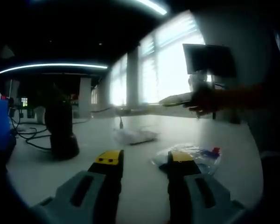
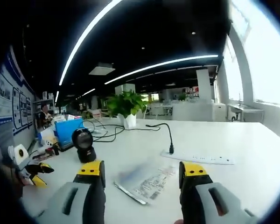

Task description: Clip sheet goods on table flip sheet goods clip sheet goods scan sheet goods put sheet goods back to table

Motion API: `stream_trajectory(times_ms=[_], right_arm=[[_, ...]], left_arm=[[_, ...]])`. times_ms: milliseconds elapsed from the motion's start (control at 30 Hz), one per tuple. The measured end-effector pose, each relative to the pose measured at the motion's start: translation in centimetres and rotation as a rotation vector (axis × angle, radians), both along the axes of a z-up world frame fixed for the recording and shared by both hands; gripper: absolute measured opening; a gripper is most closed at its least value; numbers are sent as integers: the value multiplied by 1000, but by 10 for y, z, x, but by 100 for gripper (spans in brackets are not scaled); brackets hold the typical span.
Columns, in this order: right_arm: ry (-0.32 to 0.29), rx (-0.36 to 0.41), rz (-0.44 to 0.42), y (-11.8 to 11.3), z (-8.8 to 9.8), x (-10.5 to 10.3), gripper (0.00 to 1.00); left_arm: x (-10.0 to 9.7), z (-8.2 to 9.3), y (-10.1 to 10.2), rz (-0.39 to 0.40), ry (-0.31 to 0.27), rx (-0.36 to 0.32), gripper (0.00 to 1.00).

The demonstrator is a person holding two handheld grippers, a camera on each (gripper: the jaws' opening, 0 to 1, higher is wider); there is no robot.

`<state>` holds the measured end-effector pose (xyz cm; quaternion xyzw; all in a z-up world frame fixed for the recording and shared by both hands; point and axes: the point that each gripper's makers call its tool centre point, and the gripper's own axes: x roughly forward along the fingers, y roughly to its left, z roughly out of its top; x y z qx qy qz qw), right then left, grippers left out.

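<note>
two grippers held over the white table (image 2: 252,154), jaws apart and empty: right gripper (image 2: 142,175) aimed at the flat sheet goods (image 2: 144,183) lying between its jaws, best clipped squarely at an edge; left gripper (image 1: 143,161) near a clear bag (image 1: 200,156).

White table (image 2: 252,154), smooth surface, seen in both gripper views.

Right gripper view:
- Flat printed sheet package (image 2: 147,182) lies near, at centre.
- Long white strip (image 2: 198,158) lies flat to the right, farther out; a black cable (image 2: 165,133) ends at its left end.
- Black scanner (image 2: 84,145) stands at left.
- Blue box (image 2: 67,131) far left, with loose black cables (image 2: 105,133) beside it.
- White pot with green plant (image 2: 127,109) at the far side.

Left gripper view:
- Clear plastic bag (image 1: 200,156) with red and blue print lies near right.
- Crumpled white bag (image 1: 133,135) lies at centre, farther out.
- Dark upright object (image 1: 60,130) stands at left; too dim to identify.
</note>
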<state>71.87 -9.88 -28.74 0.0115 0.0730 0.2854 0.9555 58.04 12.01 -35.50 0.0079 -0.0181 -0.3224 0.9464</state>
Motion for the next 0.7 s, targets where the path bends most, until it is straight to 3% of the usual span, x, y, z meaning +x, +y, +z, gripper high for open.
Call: stream_trajectory(times_ms=[133,300,433,700], right_arm=[[-41,36,-40,-21,14,-15,59],[-51,46,-94,-44,18,-33,60],[-55,61,-102,-49,17,-48,58],[-105,-36,-69,-49,10,-81,59]], left_arm=[[0,0,0,-1,0,-3,30],[1,1,2,7,2,-6,30],[1,1,3,13,6,-19,30],[0,0,4,16,7,-8,30]])
